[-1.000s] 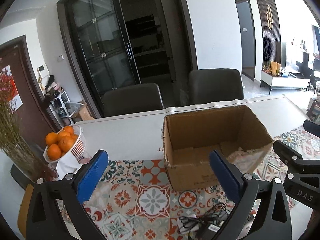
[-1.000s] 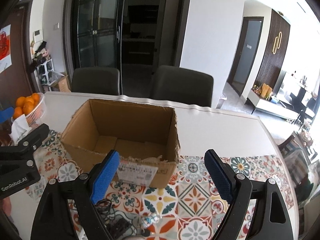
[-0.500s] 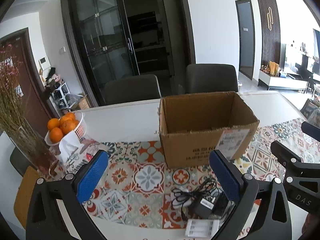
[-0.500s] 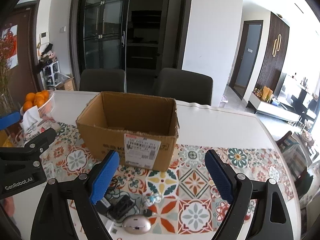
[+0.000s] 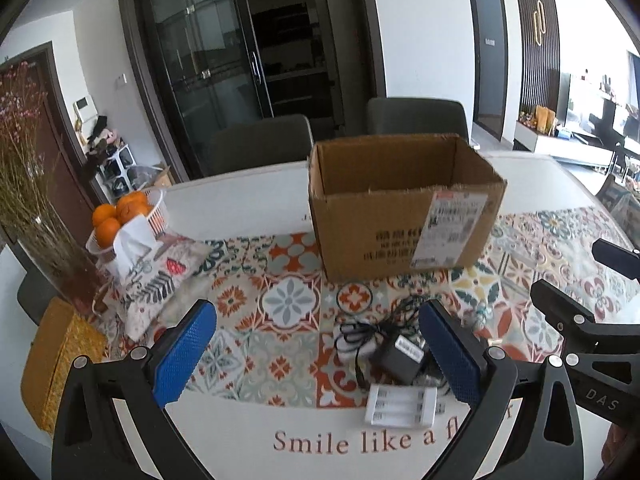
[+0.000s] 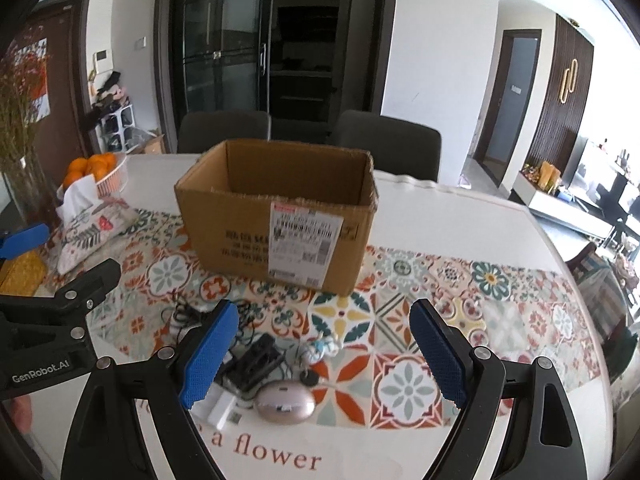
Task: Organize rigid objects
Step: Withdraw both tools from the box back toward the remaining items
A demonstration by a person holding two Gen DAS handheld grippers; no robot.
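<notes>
An open cardboard box stands on the patterned table mat. In front of it lies a small pile: a black power adapter with tangled cable, a white battery charger, a rounded pink-grey computer mouse and a small white-blue trinket. My left gripper hangs open above the mat, left of the pile, nothing between its blue pads. My right gripper is open too, above the pile, holding nothing.
A basket of oranges, a leaf-print tissue pouch and a vase of dried flowers stand at the left. A woven yellow box sits at the near left edge. Two dark chairs stand behind the table.
Both grippers have drawn back from the box and sunk lower. The box now looks farther off, and the pile of small things has come into view. Jaws stay open.
</notes>
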